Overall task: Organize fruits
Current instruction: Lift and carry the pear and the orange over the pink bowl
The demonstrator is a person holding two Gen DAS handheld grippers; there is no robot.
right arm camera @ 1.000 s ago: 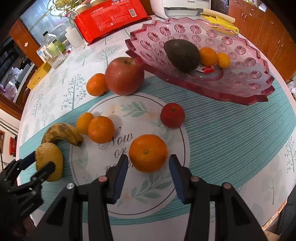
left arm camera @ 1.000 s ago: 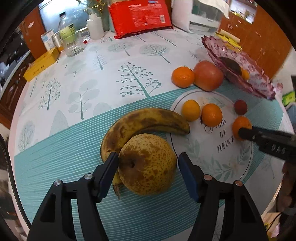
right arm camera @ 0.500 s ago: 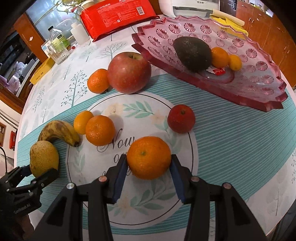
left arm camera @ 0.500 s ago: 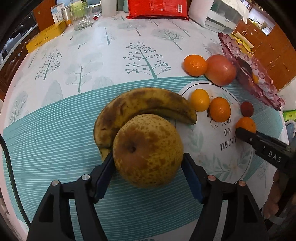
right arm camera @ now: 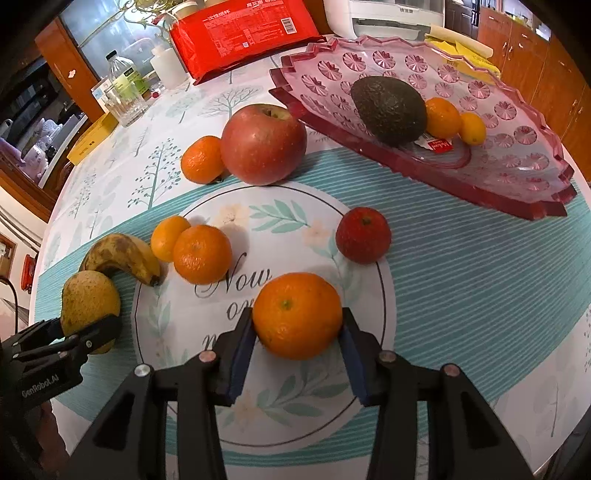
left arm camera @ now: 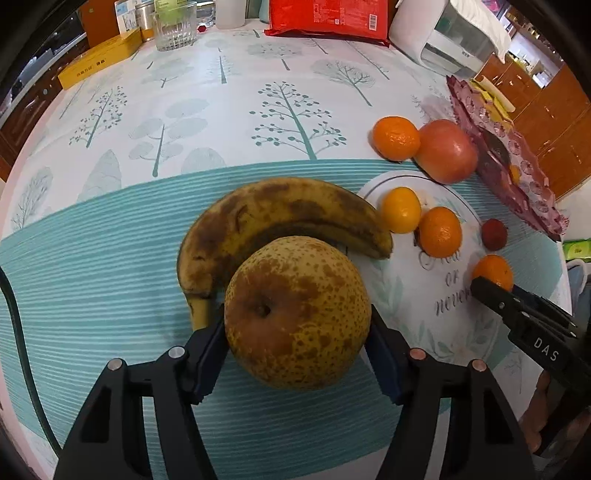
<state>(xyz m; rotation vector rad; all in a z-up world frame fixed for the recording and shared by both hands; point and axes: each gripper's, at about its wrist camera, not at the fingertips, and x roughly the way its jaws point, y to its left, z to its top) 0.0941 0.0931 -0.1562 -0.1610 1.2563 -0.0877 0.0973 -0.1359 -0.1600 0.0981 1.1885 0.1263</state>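
Observation:
My left gripper (left arm camera: 297, 347) is shut on a brown-speckled yellow pear (left arm camera: 297, 312), held just above the tablecloth in front of a spotted banana (left arm camera: 280, 218). My right gripper (right arm camera: 297, 341) is shut on a large orange (right arm camera: 297, 315) over the round printed mat (right arm camera: 295, 206). The pink glass fruit dish (right arm camera: 517, 162) at the back right holds an avocado (right arm camera: 388, 109), a small orange (right arm camera: 442, 117) and a kumquat (right arm camera: 472, 128). An apple (right arm camera: 263, 144), three small oranges (right arm camera: 202, 159) (right arm camera: 202, 253) (right arm camera: 168, 238) and a small red fruit (right arm camera: 363, 240) lie loose.
A red packet (right arm camera: 243, 33), a glass (right arm camera: 123, 103), bottles (right arm camera: 120, 72), a yellow box (left arm camera: 99, 62) and a white appliance (left arm camera: 443, 40) stand along the table's far side. The table edge runs close on the right (left arm camera: 565, 258).
Both grippers closed: the left onto the pear, the right onto the large orange. Both fruits now look lifted slightly off the cloth.

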